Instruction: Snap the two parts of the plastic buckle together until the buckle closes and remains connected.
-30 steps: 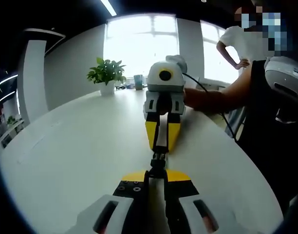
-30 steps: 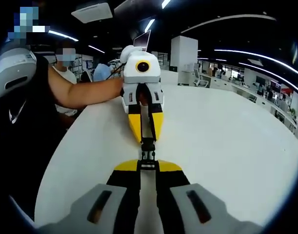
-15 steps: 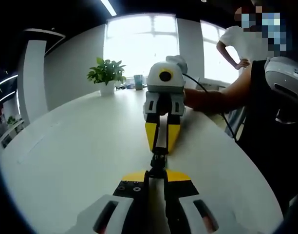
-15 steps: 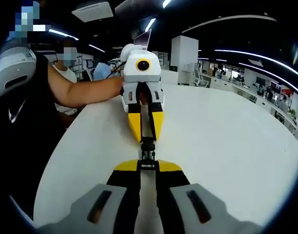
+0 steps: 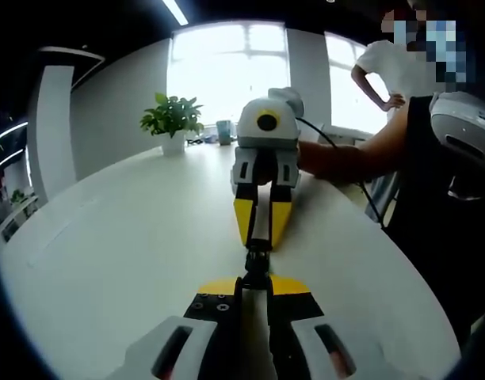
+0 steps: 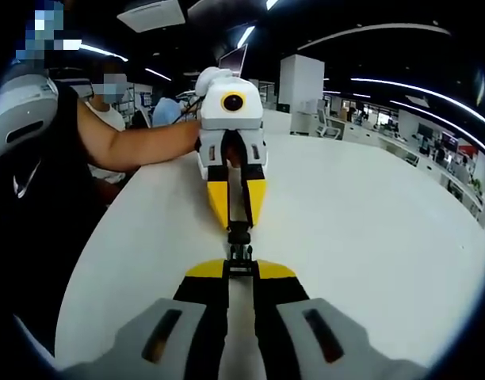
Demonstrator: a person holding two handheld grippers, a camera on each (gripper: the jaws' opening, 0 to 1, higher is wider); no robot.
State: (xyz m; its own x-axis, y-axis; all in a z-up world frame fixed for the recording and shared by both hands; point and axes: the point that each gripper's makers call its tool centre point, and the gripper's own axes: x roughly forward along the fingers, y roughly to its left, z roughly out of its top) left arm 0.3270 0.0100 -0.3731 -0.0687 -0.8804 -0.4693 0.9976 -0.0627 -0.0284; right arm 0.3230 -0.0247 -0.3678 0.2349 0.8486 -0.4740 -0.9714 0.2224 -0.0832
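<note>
A bright office with a leafy green potted plant (image 5: 173,121) surrounds the wide white round table (image 5: 124,245). Above the table, the small black plastic buckle (image 5: 257,260) spans the gap between the two gripper tips. The left gripper (image 5: 255,290) and right gripper (image 6: 240,271) face each other tip to tip, each with jaws clamped tight on one end of the buckle.

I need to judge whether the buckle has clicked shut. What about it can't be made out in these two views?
- Left gripper view: the buckle is tiny; its rear end sits between the left gripper jaws, its front end inside the right gripper, so the latch is unreadable.
- Right gripper view: the buckle is too small to show whether the seam is closed.
</note>
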